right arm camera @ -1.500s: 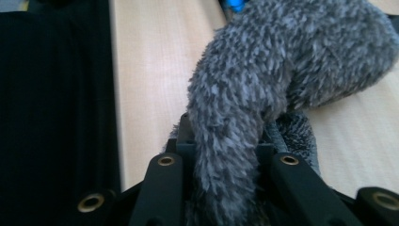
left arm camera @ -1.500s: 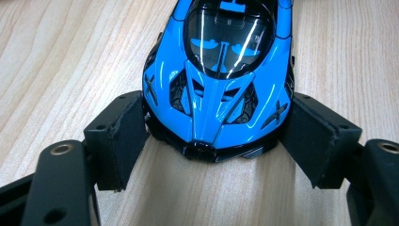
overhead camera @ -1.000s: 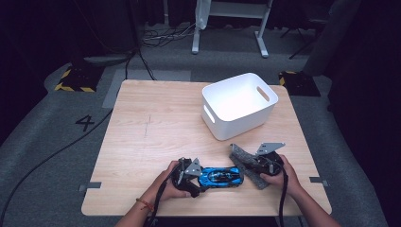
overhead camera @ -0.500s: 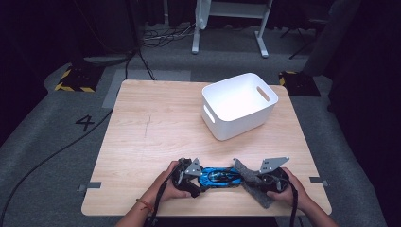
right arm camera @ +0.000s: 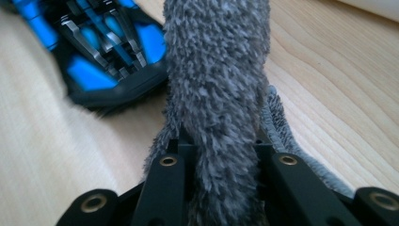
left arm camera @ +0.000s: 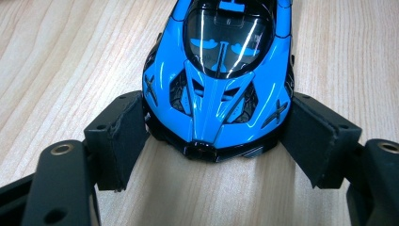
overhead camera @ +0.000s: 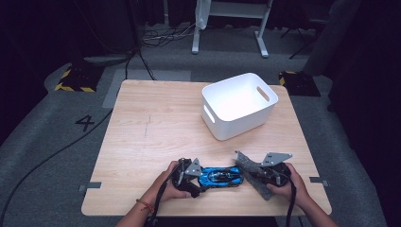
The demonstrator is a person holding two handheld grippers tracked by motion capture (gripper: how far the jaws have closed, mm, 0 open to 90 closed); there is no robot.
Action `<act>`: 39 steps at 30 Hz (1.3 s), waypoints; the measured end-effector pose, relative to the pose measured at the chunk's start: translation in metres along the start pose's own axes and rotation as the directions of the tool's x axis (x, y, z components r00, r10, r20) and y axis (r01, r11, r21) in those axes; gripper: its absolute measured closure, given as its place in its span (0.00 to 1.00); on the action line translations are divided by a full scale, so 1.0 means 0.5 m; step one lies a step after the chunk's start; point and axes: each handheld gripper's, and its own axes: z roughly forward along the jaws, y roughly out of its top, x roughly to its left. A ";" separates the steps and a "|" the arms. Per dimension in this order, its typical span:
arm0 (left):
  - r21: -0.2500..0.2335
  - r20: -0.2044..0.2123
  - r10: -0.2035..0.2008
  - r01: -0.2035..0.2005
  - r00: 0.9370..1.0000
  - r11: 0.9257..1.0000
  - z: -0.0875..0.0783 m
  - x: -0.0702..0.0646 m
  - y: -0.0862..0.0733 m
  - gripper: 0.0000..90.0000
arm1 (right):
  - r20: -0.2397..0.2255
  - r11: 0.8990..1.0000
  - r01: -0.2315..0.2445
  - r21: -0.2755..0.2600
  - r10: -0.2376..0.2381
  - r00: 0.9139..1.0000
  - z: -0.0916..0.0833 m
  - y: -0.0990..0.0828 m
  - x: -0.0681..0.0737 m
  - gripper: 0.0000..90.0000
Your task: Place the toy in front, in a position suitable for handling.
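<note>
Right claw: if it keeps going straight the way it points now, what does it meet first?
Probably the blue toy car. The right claw is shut on a grey fuzzy cloth, whose far end lies beside the car's end; depth is unclear, and whether they touch I cannot tell.

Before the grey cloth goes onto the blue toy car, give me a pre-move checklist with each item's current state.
1. Left gripper clamped on the glossy blue toy car: ok, both pads sit against its sides.
2. Right gripper holding the fuzzy grey microfibre cloth: ok, pinched between the jaws.
3. Car resting flat on the light wooden table: ok.
4. Cloth at the car: ok, beside one end; contact cannot tell.
5. White plastic bin out of the way: ok, farther back.
</note>
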 end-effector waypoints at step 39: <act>0.034 -0.007 0.027 -0.027 1.000 0.999 0.021 0.020 0.026 0.11 | -0.123 0.998 0.069 0.002 -0.068 0.990 0.022 0.018 0.068 0.82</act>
